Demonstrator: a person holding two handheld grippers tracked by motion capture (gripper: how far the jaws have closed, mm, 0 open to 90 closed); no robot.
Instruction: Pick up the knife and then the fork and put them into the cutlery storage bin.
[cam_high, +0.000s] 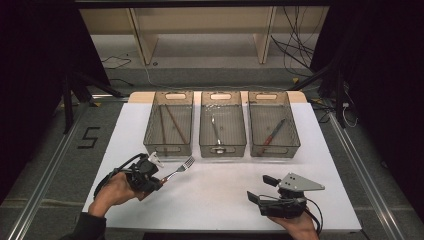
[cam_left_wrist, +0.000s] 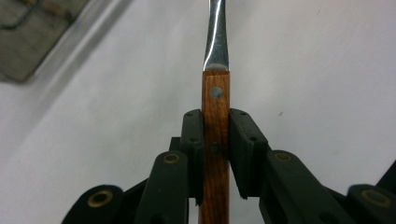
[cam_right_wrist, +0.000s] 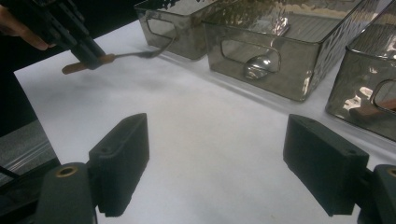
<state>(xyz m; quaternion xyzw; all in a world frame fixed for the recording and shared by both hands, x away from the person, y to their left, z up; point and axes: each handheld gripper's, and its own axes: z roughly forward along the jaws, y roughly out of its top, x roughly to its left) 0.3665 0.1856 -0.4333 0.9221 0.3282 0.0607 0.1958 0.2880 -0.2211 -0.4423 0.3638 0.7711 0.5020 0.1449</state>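
The left hand-held gripper (cam_left_wrist: 215, 154) has its two black blocky pads clamped flat on the wooden handle of a fork (cam_high: 181, 168), no gap on either side. The handle is reddish-brown with a visible grain and round metal rivets, and it turns into a smooth shiny steel neck just past the pads. In the high view the fork sticks out up and to the right from the gripper, tines lifted a bit over the white matte surface (cam_high: 215, 192), close to the front of the left bin (cam_high: 169, 123). The right hand-held gripper (cam_right_wrist: 233, 168) sits low near the front edge of the surface with its jaws spread wide and nothing between them, just bare white showing between the chunky rubbery-looking pads. It has a grey three-cornered plate on top. Further back there are three smoky see-through plastic bins in a row, rectangular with slot handles cut in the ends. The left bin holds a couple of thin brown sticks, the middle bin (cam_high: 222, 124) has a shiny metal spoon, and the right bin (cam_high: 273, 124) has a utensil with a reddish wooden handle lying diagonally.
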